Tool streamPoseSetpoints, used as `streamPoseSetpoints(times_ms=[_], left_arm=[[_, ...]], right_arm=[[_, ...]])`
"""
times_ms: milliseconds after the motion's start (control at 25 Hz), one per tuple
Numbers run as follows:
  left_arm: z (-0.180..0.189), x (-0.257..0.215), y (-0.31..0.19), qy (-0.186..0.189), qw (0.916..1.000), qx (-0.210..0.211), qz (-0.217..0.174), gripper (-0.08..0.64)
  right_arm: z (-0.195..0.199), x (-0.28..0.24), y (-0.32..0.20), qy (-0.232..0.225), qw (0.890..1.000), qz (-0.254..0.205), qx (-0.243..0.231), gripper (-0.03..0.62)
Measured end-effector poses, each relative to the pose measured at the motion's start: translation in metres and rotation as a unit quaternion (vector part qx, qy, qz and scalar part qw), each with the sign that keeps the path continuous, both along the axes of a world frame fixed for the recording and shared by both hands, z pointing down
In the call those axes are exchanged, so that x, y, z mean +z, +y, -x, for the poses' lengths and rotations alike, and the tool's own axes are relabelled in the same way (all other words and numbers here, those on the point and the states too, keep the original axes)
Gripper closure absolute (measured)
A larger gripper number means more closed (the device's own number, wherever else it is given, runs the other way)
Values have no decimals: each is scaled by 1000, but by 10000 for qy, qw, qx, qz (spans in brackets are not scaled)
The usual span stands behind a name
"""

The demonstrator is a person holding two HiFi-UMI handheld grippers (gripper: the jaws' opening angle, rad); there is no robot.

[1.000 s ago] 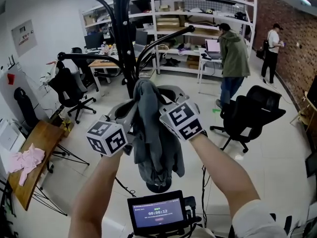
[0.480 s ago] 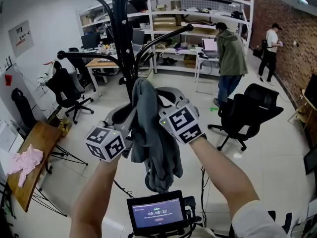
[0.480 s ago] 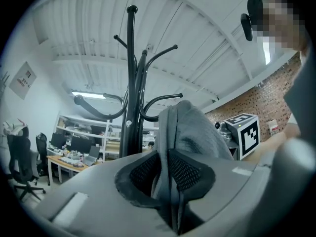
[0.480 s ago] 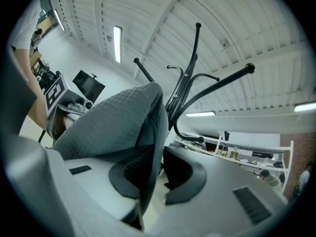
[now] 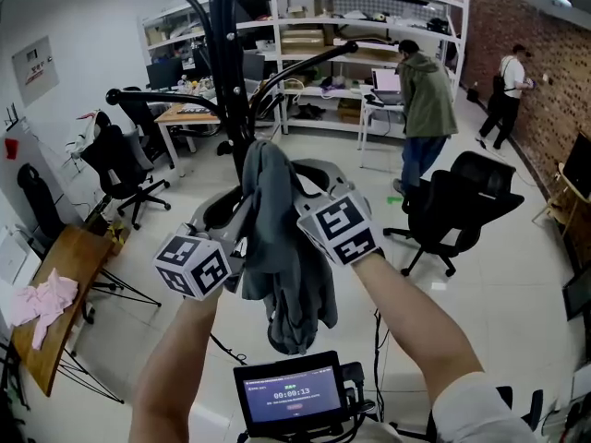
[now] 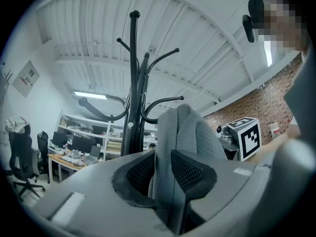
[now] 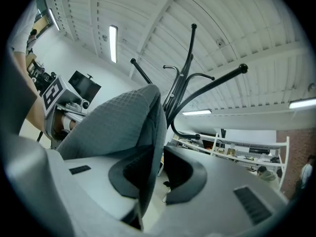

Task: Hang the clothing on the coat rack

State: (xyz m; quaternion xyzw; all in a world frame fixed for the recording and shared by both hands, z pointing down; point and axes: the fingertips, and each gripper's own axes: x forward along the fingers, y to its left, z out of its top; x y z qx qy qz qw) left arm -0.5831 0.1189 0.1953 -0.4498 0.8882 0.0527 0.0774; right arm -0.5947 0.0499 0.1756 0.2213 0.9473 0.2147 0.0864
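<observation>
Garment [image 5: 277, 238], grey, centre frame, apparently hung on coat rack [image 5: 226, 63] hook; left gripper [image 6: 163, 168] and right gripper [image 7: 157, 168] jaws just opening, fabric slack between them, evidently releasing.

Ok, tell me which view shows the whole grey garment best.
The head view: the grey garment shows full length in front of the coat rack. The left gripper view and right gripper view each catch only one close fold.

I log a black office chair [image 5: 471, 201] at right and white shelving [image 5: 459, 35] at the rear. One person [image 5: 425, 100] stands at the shelving, another [image 5: 506, 95] by the brick wall [image 5: 554, 72]. A pink cloth [image 5: 42, 303] lies on a wooden table [image 5: 55, 344], left.
</observation>
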Motion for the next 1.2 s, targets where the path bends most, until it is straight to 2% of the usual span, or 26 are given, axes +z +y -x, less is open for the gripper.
streamPoseSetpoints(times_ms=[160,240,760,1200], left_arm=[[-1,4,2,61,9999,-58,-56,449],[-2,7,3,102,9999,-91,-85,449],[-15,21,5,231,9983,-480,-248,450],[-32,28,13,367,9942,-827,-577,451]], right_arm=[[-3,1,0,-10,10000,64,-59,518],[-3,2,-4,-23,9999,98,-92,453],[-13,17,-21,121,9988,255,-412,451],[-28,34,-33,269,9967,484,-595,452]])
